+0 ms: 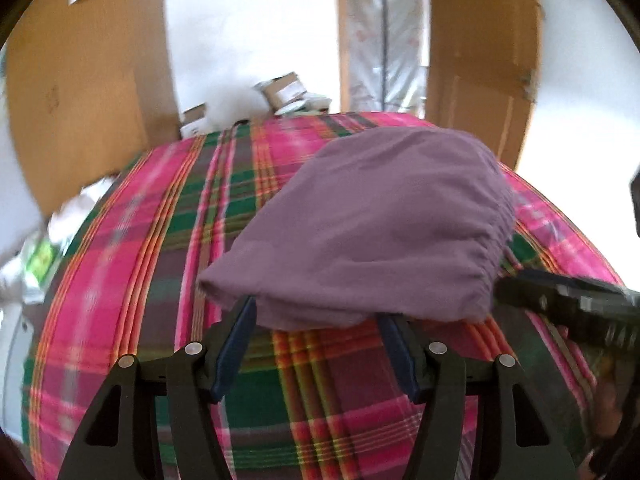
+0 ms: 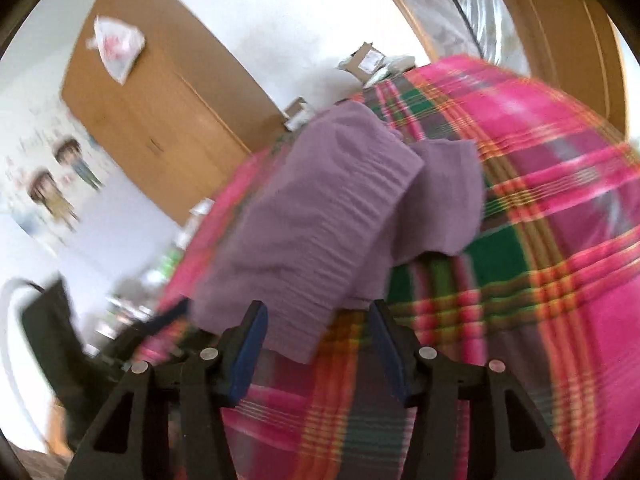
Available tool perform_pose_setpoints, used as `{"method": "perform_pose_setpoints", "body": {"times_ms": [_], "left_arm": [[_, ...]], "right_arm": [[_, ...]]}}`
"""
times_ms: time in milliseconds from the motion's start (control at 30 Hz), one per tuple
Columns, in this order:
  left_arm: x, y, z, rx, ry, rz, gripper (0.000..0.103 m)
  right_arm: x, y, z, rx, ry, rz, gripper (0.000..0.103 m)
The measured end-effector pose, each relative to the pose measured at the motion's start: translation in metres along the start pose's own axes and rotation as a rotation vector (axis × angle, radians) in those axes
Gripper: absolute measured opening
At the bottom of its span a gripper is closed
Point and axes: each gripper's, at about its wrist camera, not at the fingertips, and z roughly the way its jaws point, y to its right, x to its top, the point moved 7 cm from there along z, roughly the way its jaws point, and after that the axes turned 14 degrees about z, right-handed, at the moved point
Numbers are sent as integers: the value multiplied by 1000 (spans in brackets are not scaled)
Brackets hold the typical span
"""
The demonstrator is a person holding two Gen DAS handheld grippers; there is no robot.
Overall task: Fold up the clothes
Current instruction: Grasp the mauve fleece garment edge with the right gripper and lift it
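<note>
Here, a folded purple garment (image 1: 372, 224) lies on a plaid-covered bed (image 1: 160, 240).

The left gripper (image 1: 316, 312) has its jaws spread, tips slipped just under the garment's near edge. The right gripper (image 2: 318, 312) also has its jaws spread, at the gathered waistband end of the same cloth. From the left wrist view, the right gripper sits beside the garment's right edge. A wooden wardrobe (image 2: 160, 92) stands behind the bed.

left fingers' (image 1: 250, 304) tips (under garment (image 1: 368, 220)) hidden
</note>
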Motion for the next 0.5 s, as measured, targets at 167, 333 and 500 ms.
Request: {"method": "perform_pose_setpoints", "body": {"times_ms": [167,333,500], "left_arm": [[3,8,0,-35,9,63,64],[9,14,-1,-30,36,119,64],[14,17,-2,3,55,170,64]], "right_arm": [[8,-7,9,21,-20,3,36],[12,-24,5,76,-14,-10,24],[19,-50,-13,148,20,-58,21]]}}
